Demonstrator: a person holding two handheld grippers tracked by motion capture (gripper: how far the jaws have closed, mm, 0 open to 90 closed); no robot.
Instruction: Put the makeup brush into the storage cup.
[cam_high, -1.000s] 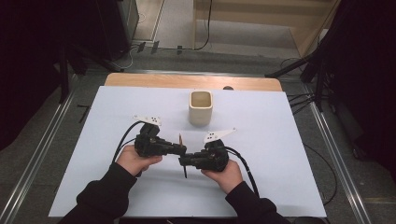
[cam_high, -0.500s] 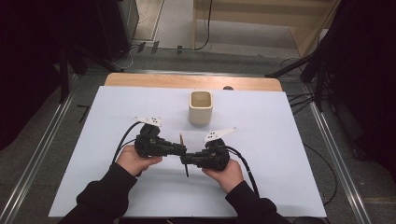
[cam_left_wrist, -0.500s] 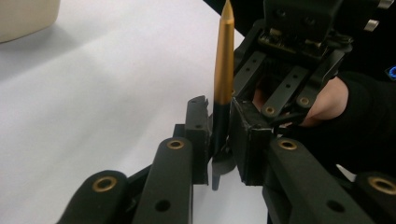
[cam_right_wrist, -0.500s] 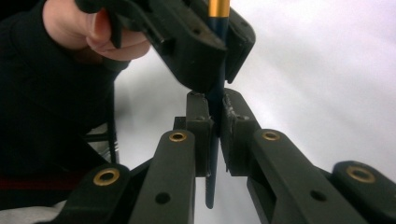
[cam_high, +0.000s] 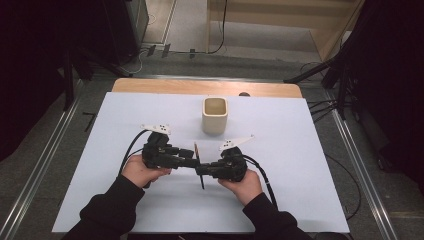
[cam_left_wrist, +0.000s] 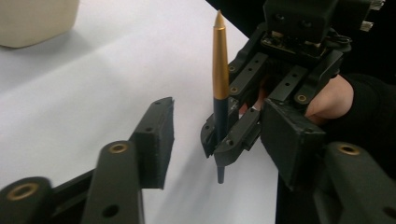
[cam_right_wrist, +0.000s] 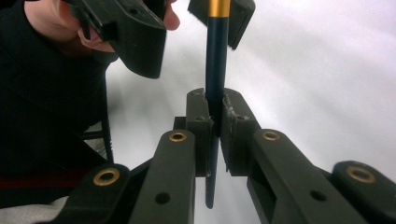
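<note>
A pen with a dark blue barrel and a gold tapered end stands between the two grippers over the white table. My right gripper is shut on the blue barrel, its pads pressing both sides. My left gripper faces it from the left; its jaws have just been opening and now stand apart on either side of the pen without touching it. From above, the left gripper and right gripper meet tip to tip around the pen, each held in a hand.
A cream square cup stands upright behind the grippers, toward the table's far edge; its base is at the top left of the left gripper view. White sheet covers the table. Cables trail from both grippers.
The left gripper's jaws have spread apart and let go of the pen. The right gripper keeps its grip on it. Neither hand has shifted.
</note>
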